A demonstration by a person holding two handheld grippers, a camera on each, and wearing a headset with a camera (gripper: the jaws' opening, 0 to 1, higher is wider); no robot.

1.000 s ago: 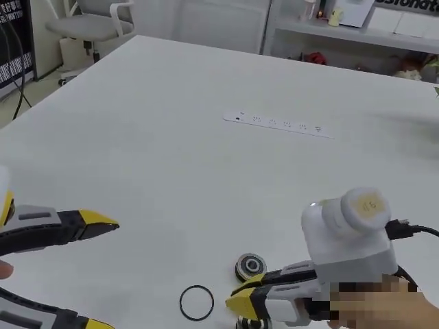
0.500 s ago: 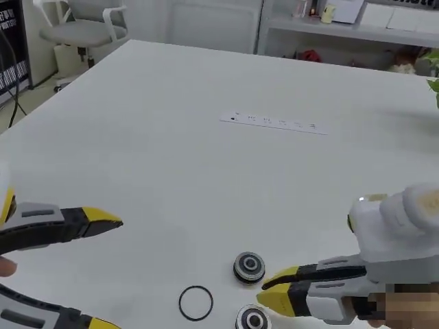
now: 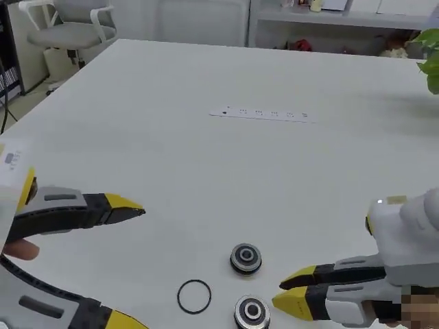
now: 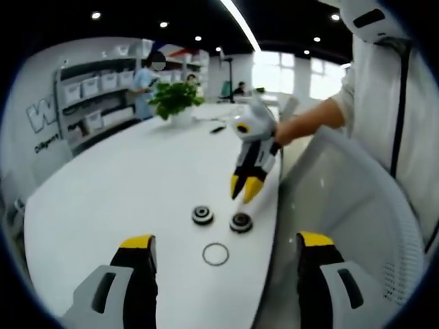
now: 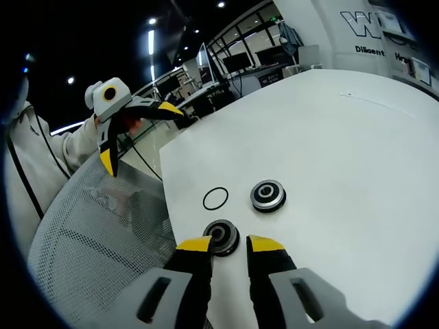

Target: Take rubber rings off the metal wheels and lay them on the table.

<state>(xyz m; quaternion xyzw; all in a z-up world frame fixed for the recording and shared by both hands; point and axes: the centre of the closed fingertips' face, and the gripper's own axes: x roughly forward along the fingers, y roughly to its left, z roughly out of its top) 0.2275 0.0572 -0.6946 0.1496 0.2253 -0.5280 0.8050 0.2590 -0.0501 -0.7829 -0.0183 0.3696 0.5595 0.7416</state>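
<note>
Nearer metal wheel (image 3: 252,310), farther metal wheel (image 3: 245,258), loose rubber ring (image 3: 194,296): grouped by table (image 3: 206,164) near edge. Rubber probably light, soft, stretchy; pinch at wheel rim. Left gripper (image 3: 134,262) spread wide, right gripper (image 3: 287,290) narrowly parted, both empty.

The head view is bright and evenly lit from overhead. The white table (image 3: 206,164) reads pale grey with no hard glare, and the two wheels (image 3: 245,258) cast only small, soft shadows. The far shelves (image 3: 329,17) look slightly soft.

Both gripper views bend strongly toward their edges, curving the table's rim. In the left gripper view a ceiling light strip (image 4: 240,24) and the windows (image 4: 264,68) are blown out to white. The right gripper view is dark behind its spot lamps (image 5: 152,41), and its tabletop is washed nearly white.
</note>
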